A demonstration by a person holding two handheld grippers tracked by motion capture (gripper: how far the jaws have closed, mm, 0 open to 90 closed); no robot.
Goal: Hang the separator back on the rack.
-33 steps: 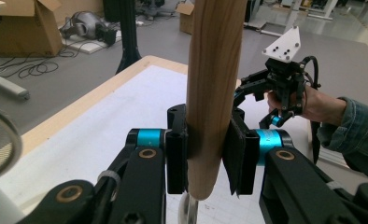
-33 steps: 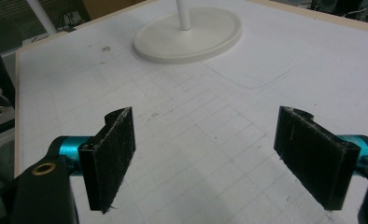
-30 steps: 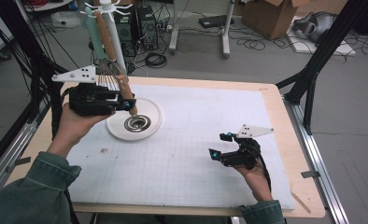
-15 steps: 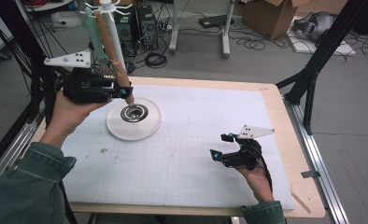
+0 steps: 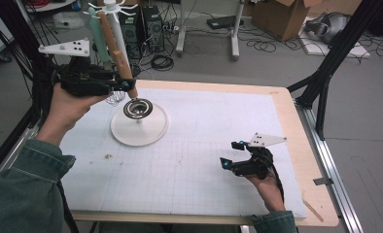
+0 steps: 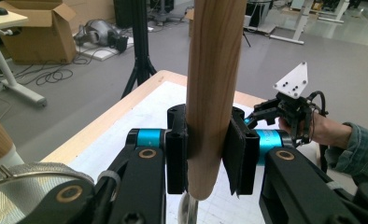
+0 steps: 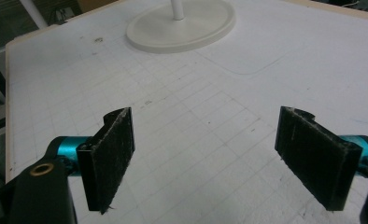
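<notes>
Left tool (image 5: 124, 86): held raised at the 10 o'clock part of the surface (image 5: 296, 126), above the stand's base. Its jaws are clamped on a wooden handle (image 5: 115, 46), gripping near the lower end. In the left gripper view the handle (image 6: 215, 88) runs upright between the two black pads (image 6: 176, 161), with a rounded tip just below them and a metal wire part below that, partly hidden. A grey three-cornered plate sits on top of the tool.

Handle: leans up toward 11 o'clock, beside a pale green handle (image 5: 96, 29) that hangs at the stand's post. What the wire end belongs to cannot be told for sure; a small wire coil (image 5: 113, 98) shows just under the tool in the high view.

Stand (image 5: 139, 127): white round base on the mat (image 5: 189, 160), at about 10 o'clock of the surface, with a thin post rising to hooked arms at the top. A metal ring-shaped item (image 5: 138, 108) sits over the base, beside the post.

Mat: white, gridded, covering most of the surface; wooden edge bare along the right side.

Right tool (image 5: 232, 154): held low at the 4 o'clock part of the surface, well apart from the stand. Its jaws stand wide apart with nothing between them; in the right gripper view the pads (image 7: 111, 149) frame bare mat, the stand's base (image 7: 182, 25) lying ahead at 12 o'clock.
</notes>
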